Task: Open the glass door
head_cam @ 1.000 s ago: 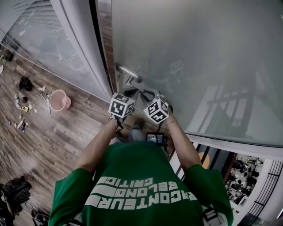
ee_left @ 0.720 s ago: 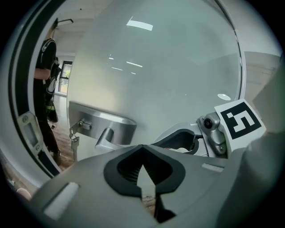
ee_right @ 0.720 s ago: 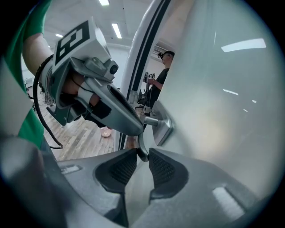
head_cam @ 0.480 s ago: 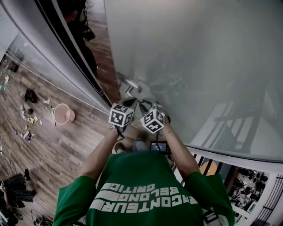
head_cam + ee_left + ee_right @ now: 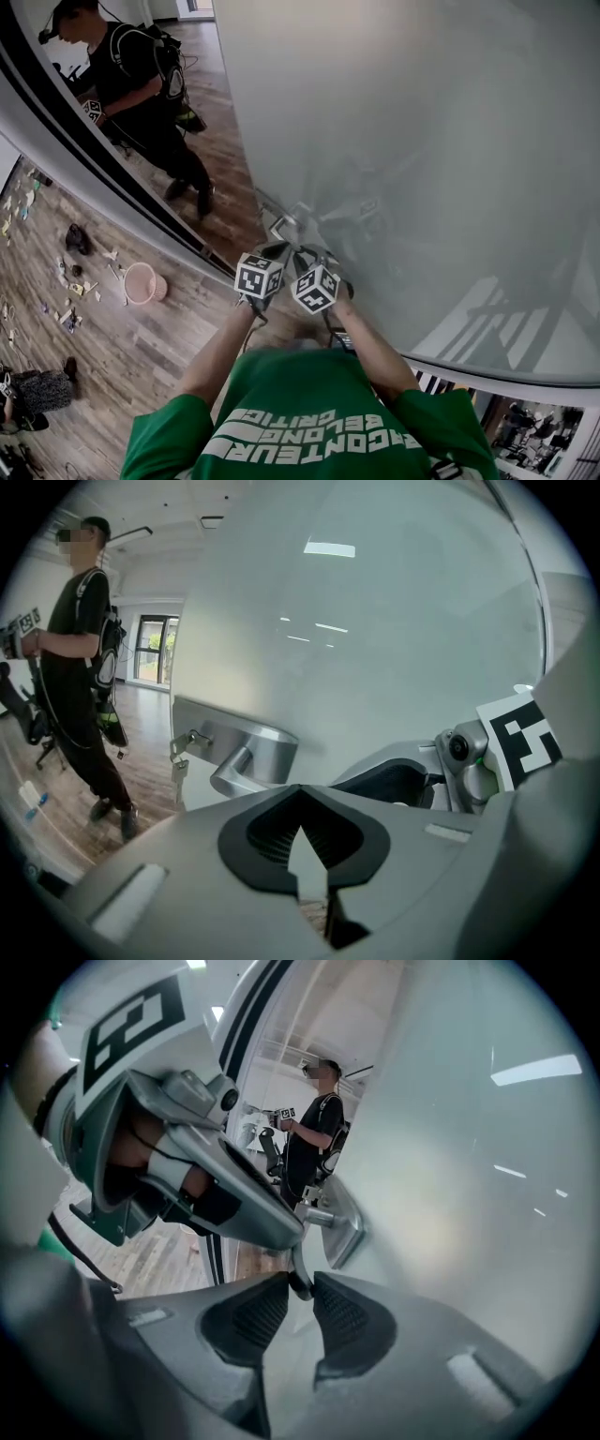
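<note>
The frosted glass door (image 5: 422,141) stands partly swung open. Its metal lever handle (image 5: 296,223) sits near the door's edge, with keys (image 5: 177,754) hanging by the lock. My right gripper (image 5: 298,1288) is shut on the tip of the handle (image 5: 345,1230). Close beside it on the left, my left gripper (image 5: 305,860) has its jaws pressed together with nothing between them, and the handle (image 5: 246,759) lies just ahead of it. In the head view both marker cubes sit side by side below the handle, with the left gripper (image 5: 275,249) next to the right gripper (image 5: 307,253).
Through the gap past the door's edge a person in black (image 5: 141,84) stands on the wooden floor. The dark door frame (image 5: 84,178) runs diagonally at the left. A pink bucket (image 5: 142,283) and scattered small items (image 5: 75,244) lie on the floor on the near side.
The door has swung further open and the gap at its edge has widened, bringing the person beyond into view. Both grippers have stayed at the handle and moved with it.
</note>
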Demonstrator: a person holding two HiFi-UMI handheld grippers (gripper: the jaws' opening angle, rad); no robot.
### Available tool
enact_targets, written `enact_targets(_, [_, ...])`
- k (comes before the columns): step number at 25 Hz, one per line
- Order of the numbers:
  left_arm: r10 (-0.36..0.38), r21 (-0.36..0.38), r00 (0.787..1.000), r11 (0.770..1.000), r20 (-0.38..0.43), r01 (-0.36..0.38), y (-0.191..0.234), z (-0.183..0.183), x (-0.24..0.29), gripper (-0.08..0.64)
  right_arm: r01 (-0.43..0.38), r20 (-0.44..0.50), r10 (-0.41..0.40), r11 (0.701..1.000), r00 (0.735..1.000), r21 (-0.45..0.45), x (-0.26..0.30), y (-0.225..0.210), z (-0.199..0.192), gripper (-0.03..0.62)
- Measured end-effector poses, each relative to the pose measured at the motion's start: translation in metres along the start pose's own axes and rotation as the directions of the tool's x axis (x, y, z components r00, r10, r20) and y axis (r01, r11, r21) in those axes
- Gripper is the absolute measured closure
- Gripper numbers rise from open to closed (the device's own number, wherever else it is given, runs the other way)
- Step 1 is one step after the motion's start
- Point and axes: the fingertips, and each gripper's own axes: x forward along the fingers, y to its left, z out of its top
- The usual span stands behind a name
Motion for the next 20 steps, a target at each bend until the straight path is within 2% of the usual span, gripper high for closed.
enact_targets(8, [0.050, 0.014, 0.998, 0.999, -0.029, -0.050, 0.004, 0.021, 0.052, 0.543, 0.004, 0.020, -0.007, 0.993, 1.000, 0.120, 0.024, -0.048, -0.017, 0.517])
enact_targets(20, [0.027, 0.054, 0.999, 0.998, -0.034, -0.025, -0.003, 0.065, 0.105, 0.543, 0.066, 0.012, -0.070, 0.977, 0.997, 0.200, 0.029, -0.117, -0.021, 0.518])
